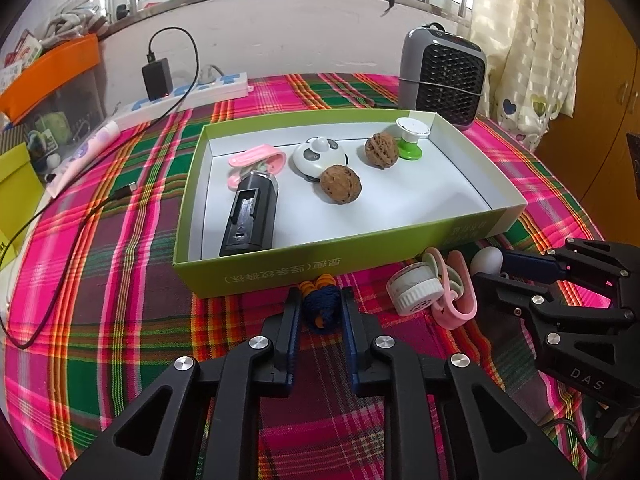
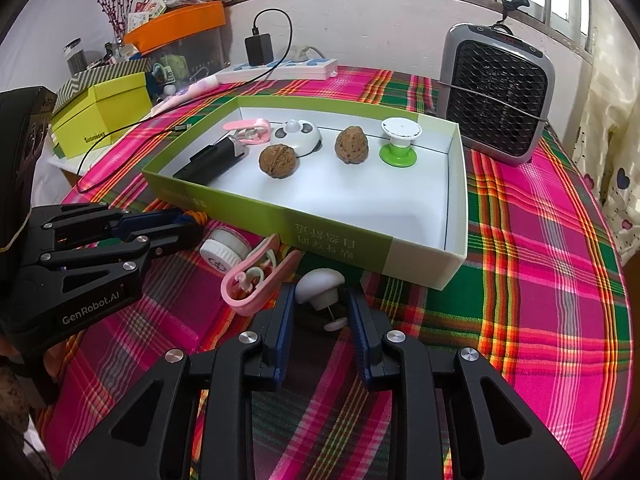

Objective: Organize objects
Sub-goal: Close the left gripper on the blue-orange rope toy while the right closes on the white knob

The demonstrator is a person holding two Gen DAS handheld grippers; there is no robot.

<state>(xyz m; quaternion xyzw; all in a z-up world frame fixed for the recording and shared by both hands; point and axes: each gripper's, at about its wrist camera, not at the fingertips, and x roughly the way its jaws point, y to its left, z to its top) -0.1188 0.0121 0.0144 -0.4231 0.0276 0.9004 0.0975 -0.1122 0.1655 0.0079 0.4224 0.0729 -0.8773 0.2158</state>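
The left gripper (image 1: 320,304) is sitting low in the middle of the left wrist view. Its fingers (image 1: 292,312) are squeezing a dark blue and orange knotted cord (image 1: 320,300) against the plaid cloth of the desk (image 1: 120,280). The cord is lying just in front of the green box (image 1: 280,268).

The right gripper (image 2: 320,308) is sitting low in the middle of the right wrist view. Its fingers (image 2: 286,312) are standing close on both sides of a white mushroom-shaped knob (image 2: 320,286). I cannot tell if they are pressing it.

Just left of the knob, a pink clip (image 2: 256,276) and a small white jar (image 2: 224,252) are lying on the cloth.

Inside the box, toward the middle of the frame, two walnuts (image 1: 341,184), a black case (image 1: 250,216), another pink clip (image 1: 256,160), a round white panda toy (image 1: 318,156) and a green and white spool (image 1: 412,136) are resting on the white bottom.

A grey fan heater (image 1: 444,76) is standing behind the box at the upper right. A white power strip (image 1: 188,96) is lying at the upper left.
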